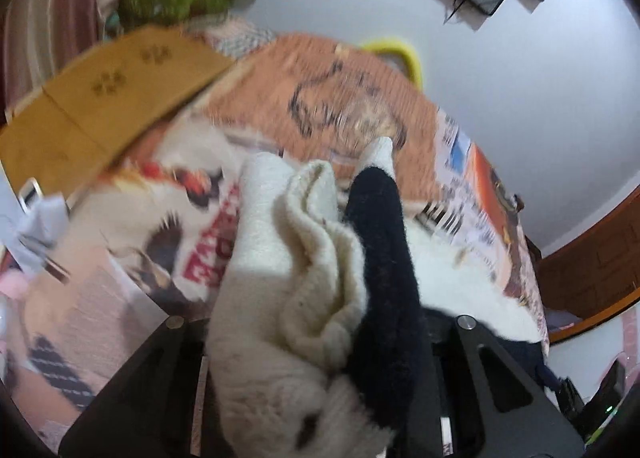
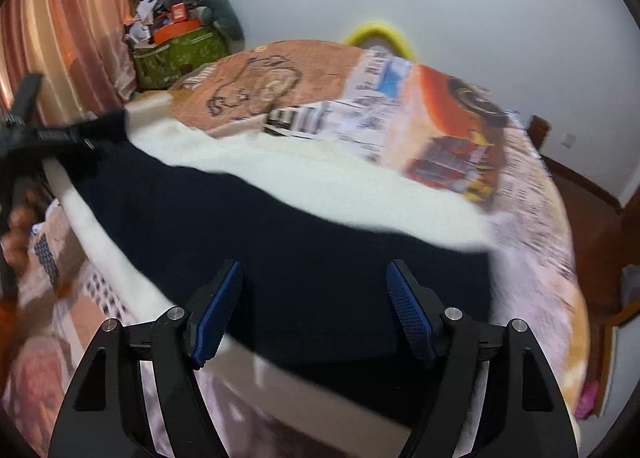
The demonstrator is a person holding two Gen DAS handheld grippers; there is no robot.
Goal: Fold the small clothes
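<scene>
Left wrist view: a bunched end of the garment point(image 1: 304, 282), cream with a black band, is held in the left gripper point(image 1: 316, 342), whose jaws are drawn narrow on it. The fingertips themselves are hidden under the cloth, so the exact bite cannot be made out. The bunch runs up and away from the tool, ahead of it, over the bed cover point(image 1: 344, 98).

Right wrist view: the right gripper point(image 2: 314, 310) is seen with its jaws wide and nothing between them; the blue pads point(image 2: 216, 318) stand apart above the cloth without touching it. The garment point(image 2: 280, 226) is spread straight ahead of and below this tool, across the bed cover point(image 2: 460, 146). Its long axis is laid crosswise to the fingers, from the far left, where the left gripper point(image 2: 52, 138) is seen at one end, to the near right. The black part lies nearest the right tool; the cream part lies beyond it.

The left end is judged to be already taken. The right end, near and just to the right of the open jaws, is judged the one the fold turns on, and the right hand is the nearer to it. A short reach down and rightward would be called for.
</scene>
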